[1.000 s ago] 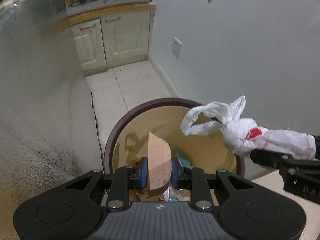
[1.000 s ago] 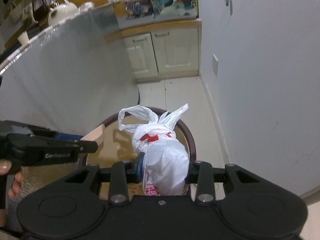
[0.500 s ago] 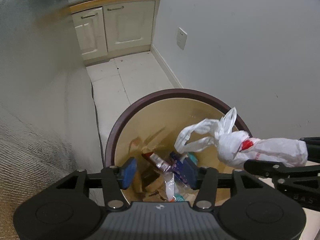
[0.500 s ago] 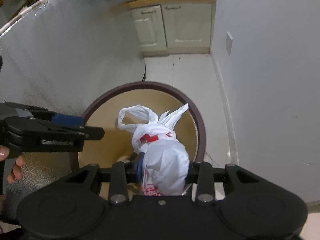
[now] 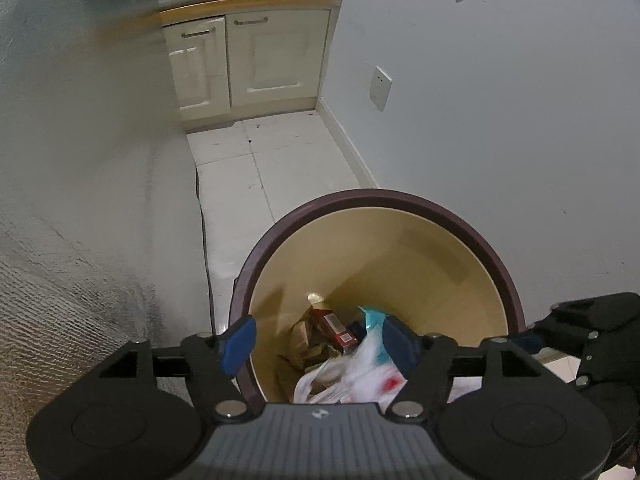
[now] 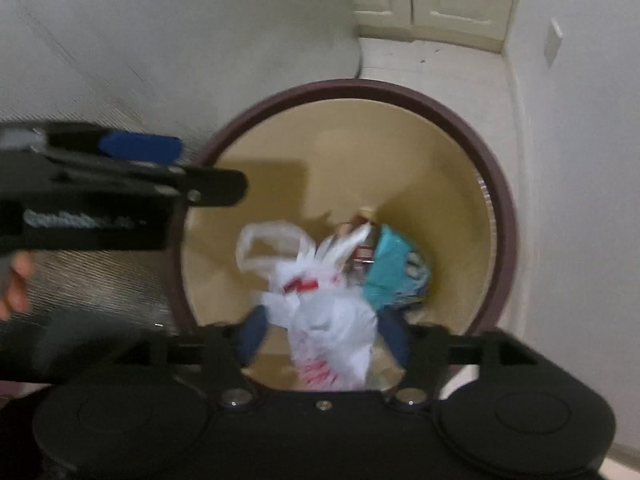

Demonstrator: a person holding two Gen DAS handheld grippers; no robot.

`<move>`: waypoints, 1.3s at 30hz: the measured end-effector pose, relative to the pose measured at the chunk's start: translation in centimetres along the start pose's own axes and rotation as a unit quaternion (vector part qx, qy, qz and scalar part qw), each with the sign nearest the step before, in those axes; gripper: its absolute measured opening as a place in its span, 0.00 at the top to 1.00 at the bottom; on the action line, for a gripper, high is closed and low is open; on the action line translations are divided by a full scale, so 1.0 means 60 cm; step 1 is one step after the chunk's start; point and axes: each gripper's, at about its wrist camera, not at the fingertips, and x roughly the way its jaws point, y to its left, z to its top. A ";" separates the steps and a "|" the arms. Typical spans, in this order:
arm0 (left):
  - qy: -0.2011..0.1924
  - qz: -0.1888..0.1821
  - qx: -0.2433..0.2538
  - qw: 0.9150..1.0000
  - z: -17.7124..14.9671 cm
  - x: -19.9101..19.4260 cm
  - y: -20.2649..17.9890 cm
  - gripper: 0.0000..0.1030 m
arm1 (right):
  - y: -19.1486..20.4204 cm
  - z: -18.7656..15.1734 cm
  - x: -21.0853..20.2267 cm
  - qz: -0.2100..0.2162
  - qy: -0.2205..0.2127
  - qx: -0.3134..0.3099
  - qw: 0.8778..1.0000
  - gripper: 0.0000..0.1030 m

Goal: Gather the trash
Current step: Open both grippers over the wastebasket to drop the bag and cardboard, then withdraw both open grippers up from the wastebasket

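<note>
Now my right tongs (image 6: 324, 340) are opening, the white bag (image 6: 332, 320) dropping between them into the bin (image 6: 504, 200), my left tongs (image 5: 320, 344) opening empty at nine o'clock; collecting looks nearly done.

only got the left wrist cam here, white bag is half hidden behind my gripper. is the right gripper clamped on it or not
Observer: No. In the right wrist view the right gripper is opening; the white bag sits between the pads with gaps on both sides.
Operator: is it over the bin
Observer: Yes, the bag hangs inside the bin rim, its handles pointing into the bin.
Operator: what's beside it in there
Observer: A teal packet lies just right of the bag.
Operator: where's my left gripper from that side
Observer: The left gripper reaches over the bin's left rim, with nothing between its fingers.
</note>
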 end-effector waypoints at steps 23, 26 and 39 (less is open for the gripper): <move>0.018 0.021 -0.031 0.999 -0.006 -0.014 0.013 0.00 | 0.010 -0.020 -0.059 -0.035 -0.039 -0.013 0.999 0.15; 0.016 0.032 -0.031 0.999 -0.011 -0.024 0.012 0.00 | 0.012 -0.025 -0.073 -0.043 -0.048 -0.011 0.998 0.06; -0.004 0.054 -0.029 0.998 -0.030 -0.080 -0.005 0.00 | 0.013 -0.063 -0.147 -0.073 -0.092 0.027 0.993 0.00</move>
